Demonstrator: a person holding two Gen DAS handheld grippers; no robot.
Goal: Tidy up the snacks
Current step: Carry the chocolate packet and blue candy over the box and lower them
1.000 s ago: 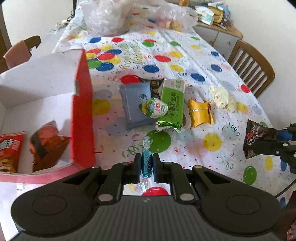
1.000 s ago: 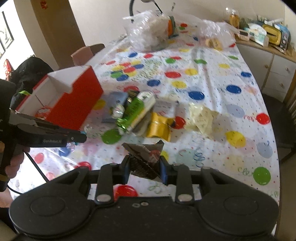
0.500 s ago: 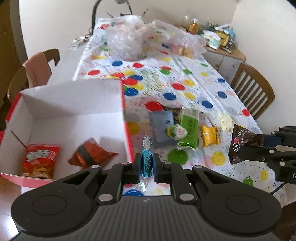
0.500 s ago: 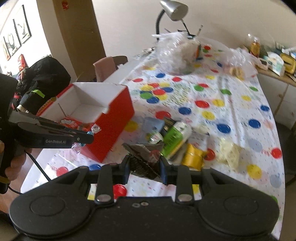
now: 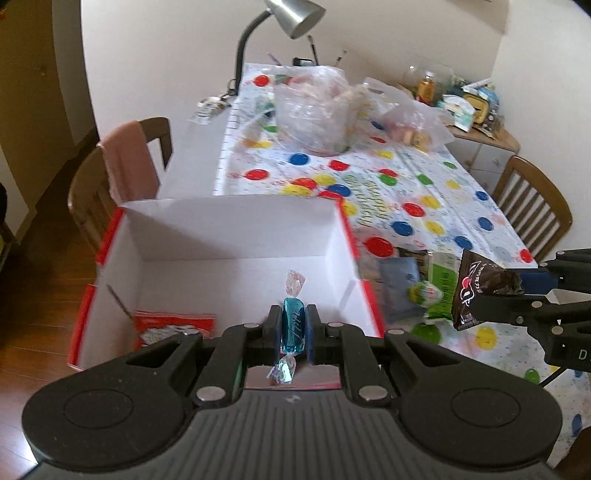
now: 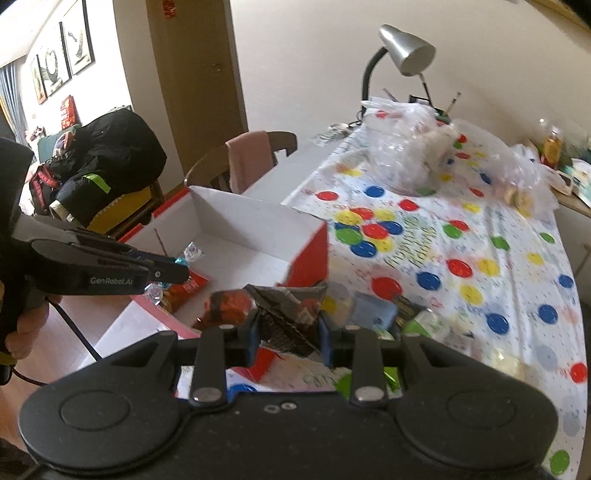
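Observation:
My left gripper [image 5: 293, 332] is shut on a blue wrapped candy [image 5: 293, 325] and holds it over the open red box [image 5: 236, 221]; it also shows in the right wrist view [image 6: 177, 273]. My right gripper [image 6: 288, 332] is shut on a dark brown snack packet [image 6: 291, 306], which also shows in the left wrist view [image 5: 480, 288], just right of the box. Inside the box lie a red chip bag [image 5: 173, 325] and an orange-red packet [image 6: 229, 304]. More snacks lie on the tablecloth: a blue pouch [image 5: 400, 280] and a green bar [image 5: 441, 280].
The spotted tablecloth [image 6: 480, 258] covers the table. Clear plastic bags [image 5: 317, 107] and a desk lamp [image 5: 291, 18] stand at the far end. Wooden chairs stand at left [image 5: 110, 177] and right [image 5: 532, 206]. A cluttered cabinet [image 5: 476, 118] is at the back right.
Both grippers moved left and up toward the box. The candy now hangs over the box's inside; the brown packet came close to the box's right wall.

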